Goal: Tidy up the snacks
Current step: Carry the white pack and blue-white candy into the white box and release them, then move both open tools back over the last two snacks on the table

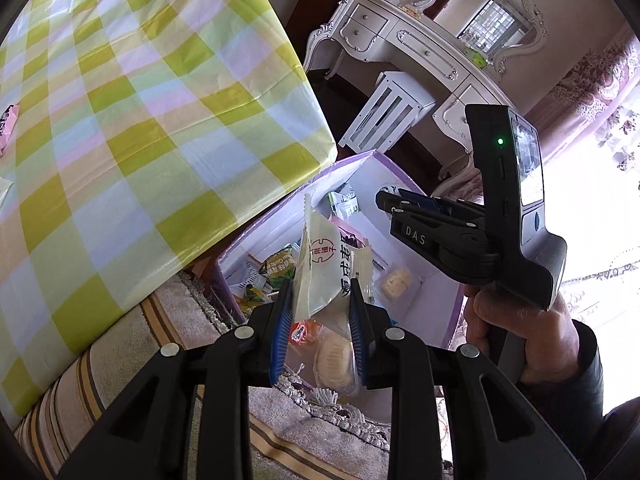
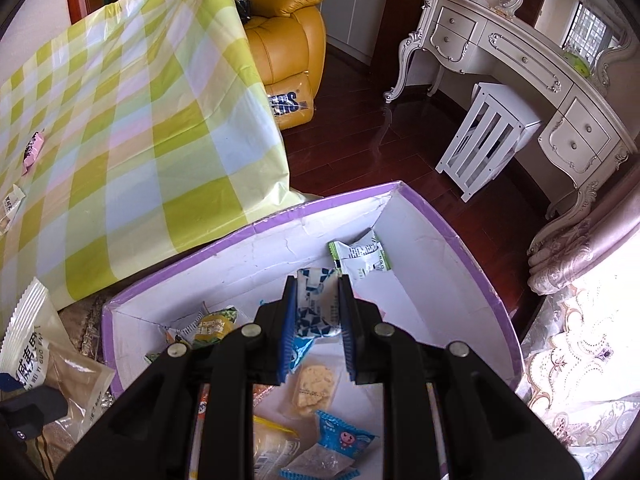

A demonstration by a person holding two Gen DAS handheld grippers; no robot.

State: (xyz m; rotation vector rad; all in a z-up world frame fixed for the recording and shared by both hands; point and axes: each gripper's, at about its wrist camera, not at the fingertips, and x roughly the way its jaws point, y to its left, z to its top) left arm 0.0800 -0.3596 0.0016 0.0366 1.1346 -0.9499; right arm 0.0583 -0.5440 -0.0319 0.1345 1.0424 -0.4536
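Note:
My left gripper [image 1: 322, 312] is shut on a white snack packet with red and black print [image 1: 328, 276], held above the near edge of the purple-rimmed white box [image 1: 404, 178]. The packet also shows in the right wrist view [image 2: 32, 344]. My right gripper [image 2: 318, 316] is shut on a blue-and-white snack packet [image 2: 318, 304], held over the inside of the box [image 2: 460, 236]. Several snack packets lie in the box, among them a green-and-white one [image 2: 360, 256] and a yellow-green one [image 2: 212, 326]. The right gripper also shows in the left wrist view [image 1: 390, 200].
A table with a green checked cloth [image 2: 120, 120] stands left of the box, with a pink packet [image 2: 32, 152] and a white packet [image 2: 10, 204] on it. A white dressing table [image 2: 520, 64], white stool [image 2: 488, 136] and yellow armchair [image 2: 288, 40] stand behind.

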